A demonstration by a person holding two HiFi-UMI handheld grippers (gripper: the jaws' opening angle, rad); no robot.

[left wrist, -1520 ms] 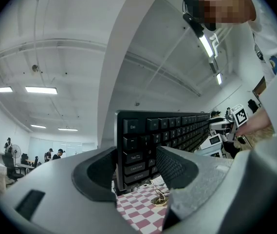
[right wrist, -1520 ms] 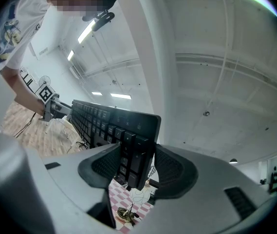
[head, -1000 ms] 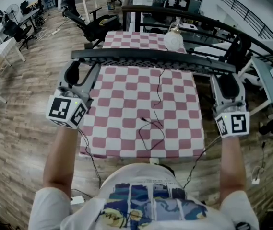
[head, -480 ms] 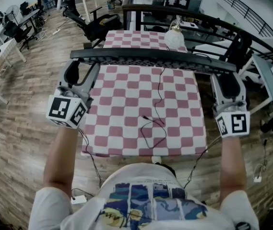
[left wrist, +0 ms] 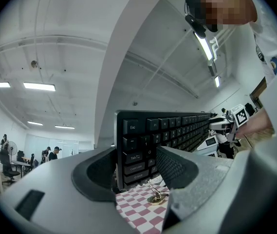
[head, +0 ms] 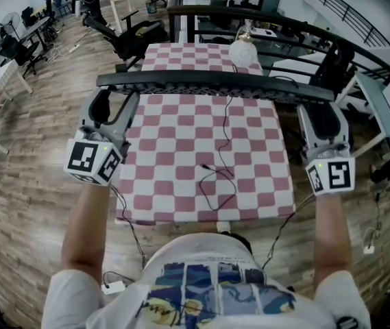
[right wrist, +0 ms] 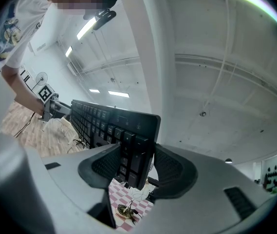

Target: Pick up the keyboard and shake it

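Holding the keyboard (head: 215, 84) up above the checkered worktop (head: 174, 177), left tool (head: 114, 101) and right tool (head: 323, 112) each pinching one end. Only the ends are clamped, so a hard shake could probably slip one free.

Table (head: 249, 149) covered in dull-red-and-white check; black keyboard (head: 215, 82) with white key legends above the table; thin black cable (head: 216, 184) on it; grey left gripper (head: 116, 101) and right gripper (head: 323, 118), each patterned in black-and-white squares; brown wood-grain floor (head: 30, 184) around the table.
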